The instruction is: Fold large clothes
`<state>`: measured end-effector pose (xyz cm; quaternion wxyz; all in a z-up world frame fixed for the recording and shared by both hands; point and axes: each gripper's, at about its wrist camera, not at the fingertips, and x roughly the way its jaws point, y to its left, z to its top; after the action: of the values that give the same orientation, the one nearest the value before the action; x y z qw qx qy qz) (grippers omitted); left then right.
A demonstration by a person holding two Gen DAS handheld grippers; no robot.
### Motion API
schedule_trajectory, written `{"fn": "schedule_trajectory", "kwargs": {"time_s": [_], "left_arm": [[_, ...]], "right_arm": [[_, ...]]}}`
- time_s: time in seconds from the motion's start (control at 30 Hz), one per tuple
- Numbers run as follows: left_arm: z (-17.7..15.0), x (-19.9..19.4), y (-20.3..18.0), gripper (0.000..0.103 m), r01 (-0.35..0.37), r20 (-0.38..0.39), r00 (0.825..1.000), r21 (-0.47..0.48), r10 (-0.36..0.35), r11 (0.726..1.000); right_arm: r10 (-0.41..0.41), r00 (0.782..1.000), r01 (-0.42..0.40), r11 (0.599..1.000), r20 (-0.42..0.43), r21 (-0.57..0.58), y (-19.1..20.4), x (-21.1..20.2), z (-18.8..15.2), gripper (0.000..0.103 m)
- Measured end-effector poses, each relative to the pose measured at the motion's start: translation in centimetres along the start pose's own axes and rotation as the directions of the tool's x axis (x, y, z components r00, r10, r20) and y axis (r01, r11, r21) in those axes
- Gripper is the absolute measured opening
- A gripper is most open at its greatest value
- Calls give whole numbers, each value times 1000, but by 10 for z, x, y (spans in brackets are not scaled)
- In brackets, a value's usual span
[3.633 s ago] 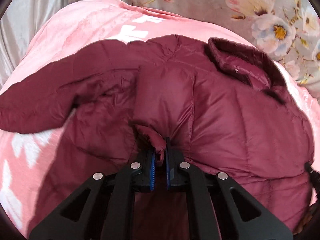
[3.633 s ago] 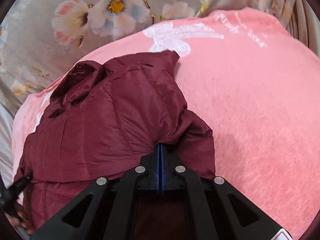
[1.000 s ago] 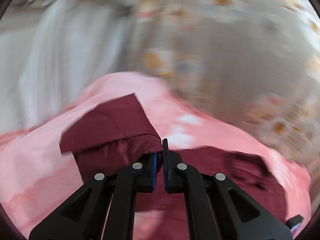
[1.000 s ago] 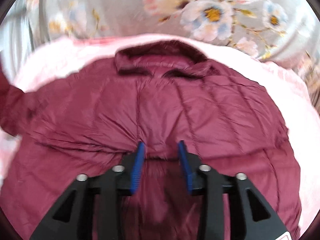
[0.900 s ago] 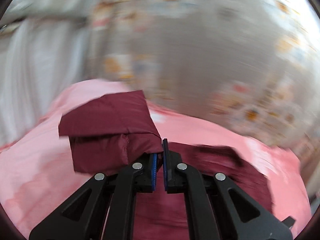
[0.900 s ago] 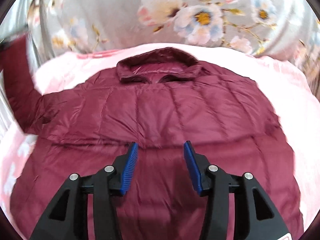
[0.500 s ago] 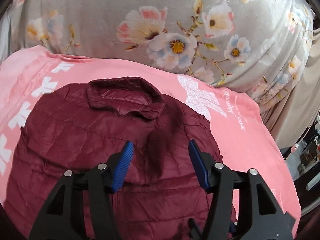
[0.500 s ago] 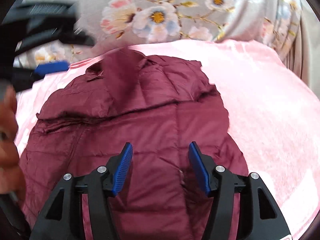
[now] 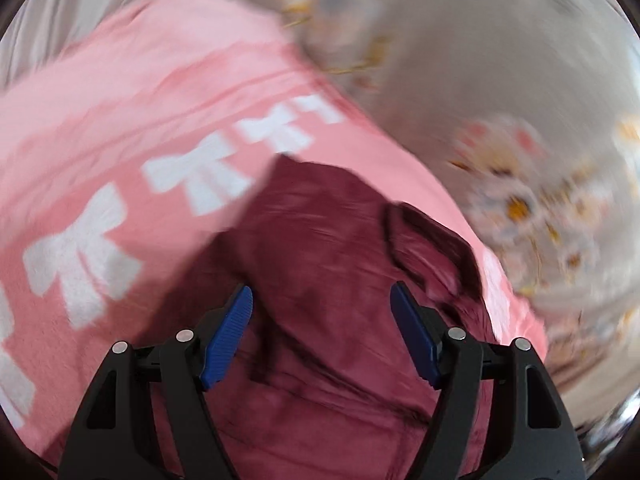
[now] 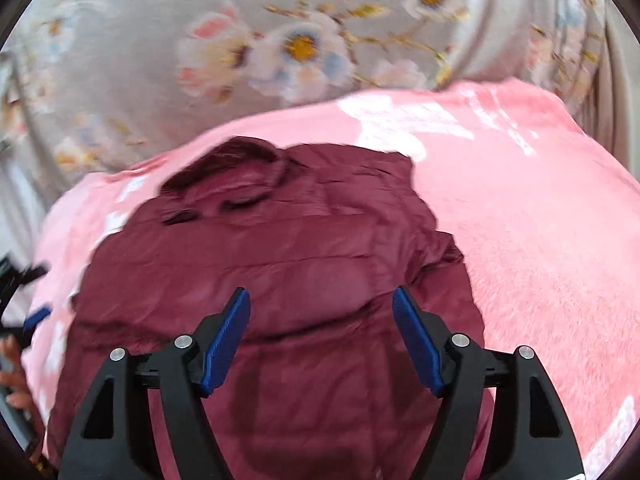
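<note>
A maroon puffer jacket (image 10: 280, 264) lies on a pink blanket (image 10: 540, 240), both sleeves folded in over its body, collar (image 10: 236, 168) at the far end. In the left wrist view the jacket (image 9: 328, 248) is blurred, its collar (image 9: 432, 240) to the right. My left gripper (image 9: 322, 320) is open and empty above the jacket's left side. My right gripper (image 10: 320, 328) is open and empty above the jacket's middle. The left gripper also shows at the left edge of the right wrist view (image 10: 28, 312).
The pink blanket (image 9: 120, 120) with white bow prints covers the bed. A grey floral sheet (image 10: 280, 40) lies beyond the collar end. Open blanket stretches to the right of the jacket.
Both grippers let go of the sleeves, which now lie folded over the jacket. The left gripper has swung left; the right has drawn back a little.
</note>
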<state>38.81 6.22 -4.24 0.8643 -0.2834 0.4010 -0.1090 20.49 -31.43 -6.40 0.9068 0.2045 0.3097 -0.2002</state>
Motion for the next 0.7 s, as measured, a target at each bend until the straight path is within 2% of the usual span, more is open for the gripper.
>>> {"fn": "schedule_trajectory", "kwargs": {"time_s": [0.1,0.13,0.17,0.2,0.23,0.27,0.3,0.37,0.4,0.47,0.53,0.6,0.7], "left_arm": [[18,24,36,67,9,-67,998,-128,-18,992],[19,30,41,63,15,-84,996,-147,-27,989],[21,37,45,59,17,-103,994,-168,-35,986],[23,45,47,57,25,-123,991,-179,-47,984],[23,50,47,50,25,-138,989,-179,-50,984],[23,56,45,39,26,-154,987,-173,-53,985],[24,59,43,33,21,-166,985,-163,-48,986],[22,58,41,8,1,-163,986,-142,-25,990],[21,56,42,4,-21,-148,989,-131,1,991],[19,50,45,3,-38,-106,994,-126,24,991],[16,46,50,3,-59,-68,996,-112,52,992],[12,53,53,1,-92,-75,993,-89,86,992],[5,63,60,1,-119,-79,990,-64,114,991]], "right_arm": [[22,998,-18,998,-58,62,-7,23,6,69],[36,997,-31,997,-73,65,-6,29,7,49],[45,994,-39,998,-104,58,-3,36,10,19],[51,992,-45,998,-114,52,0,38,13,11],[62,993,-57,997,-103,50,3,36,17,6],[73,995,-70,997,-68,37,7,27,25,5],[75,997,-75,997,-22,9,14,16,35,5],[65,995,-62,997,75,-36,24,-8,53,4],[58,992,-52,997,116,-55,28,-18,59,4],[35,986,-21,996,164,-82,30,-29,65,4],[-3,989,21,993,147,-119,33,-19,65,4],[-43,997,51,989,59,-136,30,13,56,4],[-80,996,74,987,-36,-141,21,47,38,4]]}}
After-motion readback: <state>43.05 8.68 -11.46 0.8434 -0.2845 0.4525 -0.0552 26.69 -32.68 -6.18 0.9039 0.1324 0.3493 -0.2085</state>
